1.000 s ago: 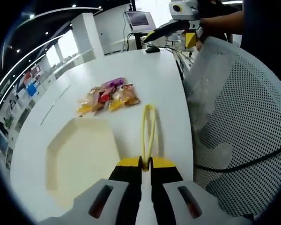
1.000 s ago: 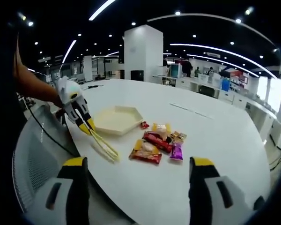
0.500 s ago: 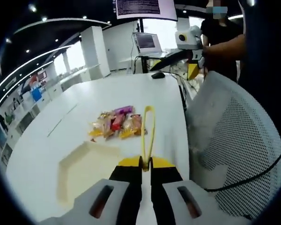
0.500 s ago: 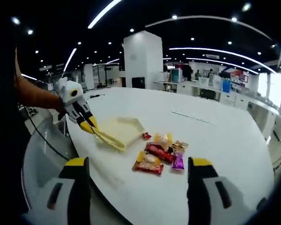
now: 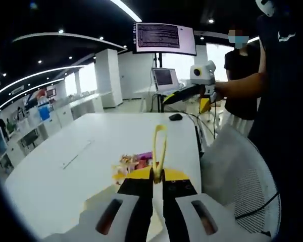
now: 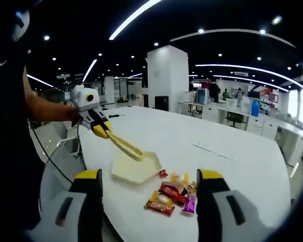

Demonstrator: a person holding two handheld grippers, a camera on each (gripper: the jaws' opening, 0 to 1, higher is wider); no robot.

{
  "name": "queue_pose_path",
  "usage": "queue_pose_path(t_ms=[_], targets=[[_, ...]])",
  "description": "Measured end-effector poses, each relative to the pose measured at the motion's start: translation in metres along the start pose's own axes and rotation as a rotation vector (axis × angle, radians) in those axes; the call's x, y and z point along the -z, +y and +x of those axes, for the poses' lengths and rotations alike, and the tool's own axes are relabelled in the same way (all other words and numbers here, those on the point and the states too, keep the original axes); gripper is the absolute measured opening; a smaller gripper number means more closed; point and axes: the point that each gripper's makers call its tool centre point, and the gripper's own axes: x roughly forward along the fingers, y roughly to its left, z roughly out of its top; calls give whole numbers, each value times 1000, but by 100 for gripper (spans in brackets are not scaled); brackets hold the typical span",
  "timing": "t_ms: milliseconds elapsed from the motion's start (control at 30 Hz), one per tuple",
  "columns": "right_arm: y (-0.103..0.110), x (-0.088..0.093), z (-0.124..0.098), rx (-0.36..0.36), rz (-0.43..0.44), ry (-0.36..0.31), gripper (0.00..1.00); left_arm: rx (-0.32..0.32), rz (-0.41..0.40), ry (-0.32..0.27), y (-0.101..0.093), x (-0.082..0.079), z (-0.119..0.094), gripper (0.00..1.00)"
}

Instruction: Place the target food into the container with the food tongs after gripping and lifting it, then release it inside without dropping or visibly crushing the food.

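Note:
My left gripper (image 5: 158,177) is shut on the handle end of yellow food tongs (image 5: 159,146), which point forward with nothing between their tips. From the right gripper view, the left gripper (image 6: 105,132) holds the tongs (image 6: 127,146) in the air above the cream hexagonal tray (image 6: 125,174). A pile of wrapped snacks (image 6: 170,194) lies on the white table (image 6: 232,161) to the right of the tray. The snacks (image 5: 135,162) show just past the tongs' base. My right gripper (image 6: 149,175) stands open and holds nothing; in the left gripper view the right gripper (image 5: 202,83) is held up by a person's hand.
A white mesh chair (image 5: 242,174) stands at the table's near edge beside the person. A mouse (image 5: 175,117), a laptop (image 5: 164,78) and a large monitor (image 5: 164,38) are at the table's far end. A cable (image 6: 55,161) hangs by the chair.
The left gripper has risen with the tongs, from beside the tray near the table edge to above the tray. Both views have tilted upward. The right gripper stays open.

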Motion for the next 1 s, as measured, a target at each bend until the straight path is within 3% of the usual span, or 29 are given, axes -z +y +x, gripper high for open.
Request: queue_pose_path(t_ms=[167, 300, 367, 500, 600, 767, 867, 1000], targets=[[3, -28, 5, -52, 30, -74, 71, -3, 11, -39, 1, -18, -11, 0], [12, -18, 22, -89, 35, -41, 70, -12, 10, -87, -3, -32, -10, 0], [28, -19, 32, -143, 46, -50, 69, -8, 11, -98, -6, -38, -9, 0], [34, -23, 42, -172, 63, -67, 68, 23, -24, -196, -12, -63, -12, 0], [37, -41, 43, -207, 90, -115, 66, 49, -66, -286, -13, -84, -20, 0], [49, -85, 38, -289, 114, -222, 57, 89, -99, -380, -19, -110, -29, 0], [58, -104, 35, -347, 114, -257, 49, 110, -104, -411, -24, -121, -33, 0], [70, -116, 36, -401, 106, -275, 40, 133, -106, -438, -30, -130, -35, 0]])
